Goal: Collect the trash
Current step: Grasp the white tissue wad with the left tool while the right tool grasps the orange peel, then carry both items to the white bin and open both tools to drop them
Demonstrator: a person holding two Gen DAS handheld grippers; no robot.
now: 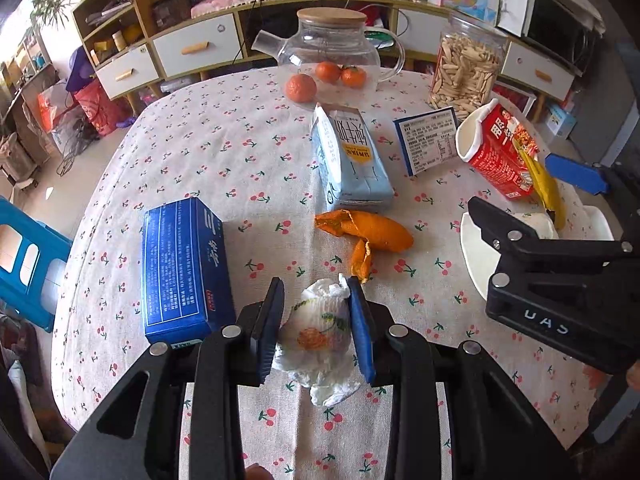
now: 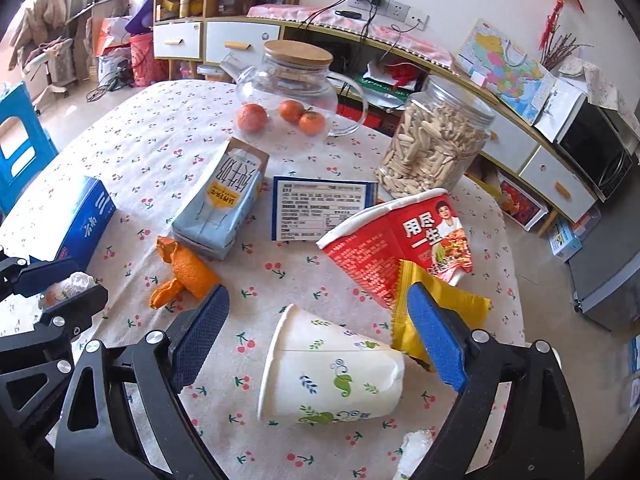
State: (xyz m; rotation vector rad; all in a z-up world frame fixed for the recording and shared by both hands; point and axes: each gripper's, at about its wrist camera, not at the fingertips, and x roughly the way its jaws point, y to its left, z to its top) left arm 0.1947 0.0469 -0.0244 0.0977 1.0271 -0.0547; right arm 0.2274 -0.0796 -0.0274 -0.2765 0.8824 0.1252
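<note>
The crumpled tissue [image 1: 316, 332] sits between my left gripper [image 1: 316, 328] pads, squeezed from both sides, a loose tail hanging out toward me below the jaws; whether it rests on the tablecloth [image 1: 192, 152] or is just lifted off it I cannot tell. The paper cup [image 2: 332, 372] is the thing my next move turns on: it lies on its side between the wide-spread fingers of my right gripper [image 2: 316, 336], touched by neither pad, mouth pointing left and a little far, dented base to the right. Its long axis runs roughly across the gap, from one pad toward the other, so closing now would, I judge, press on rim and base instead of the soft wall; I would turn the wrist or come at it from the far side. A yellow wrapper [image 2: 440, 312] lies just behind the right pad, touching the red noodle cup [image 2: 400, 240] that is tipped over beyond it. Farther left lie the orange peel [image 2: 180, 276] and the milk carton [image 2: 224, 200], its long axis running near to far. The right gripper is plainly nearer the cup; the left is nearer the peel but is occupied.
</note>
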